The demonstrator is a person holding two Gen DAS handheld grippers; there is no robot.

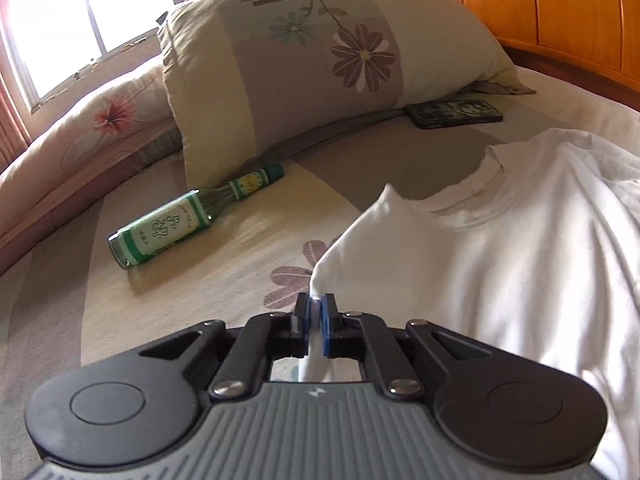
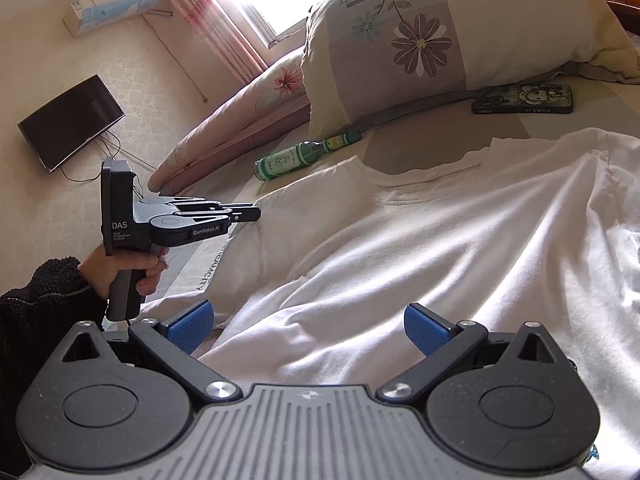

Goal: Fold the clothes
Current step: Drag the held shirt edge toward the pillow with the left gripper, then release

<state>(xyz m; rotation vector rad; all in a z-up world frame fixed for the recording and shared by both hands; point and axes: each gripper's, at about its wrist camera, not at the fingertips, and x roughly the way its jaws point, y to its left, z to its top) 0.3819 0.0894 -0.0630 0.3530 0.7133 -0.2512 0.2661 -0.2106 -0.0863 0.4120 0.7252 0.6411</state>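
Observation:
A white T-shirt [image 1: 500, 248] lies spread on the bed, collar toward the pillow. My left gripper [image 1: 316, 305] is shut on a pinch of the shirt's left shoulder edge, and the cloth rises in a peak from its blue pads. In the right wrist view the same left gripper [image 2: 256, 213] sits at the left edge of the T-shirt [image 2: 440, 232], held by a person's hand [image 2: 120, 276] in a dark sleeve. My right gripper [image 2: 308, 326] hovers open over the lower part of the shirt, with its blue pads [image 2: 192, 324] wide apart and nothing gripped.
A green glass bottle [image 1: 192, 220] lies on the sheet left of the shirt. A large flowered pillow [image 1: 304, 64] and a phone [image 1: 456, 114] are beyond the collar. A pink quilt [image 1: 80, 140] lies at the left and a wooden headboard [image 1: 560, 12] at the back.

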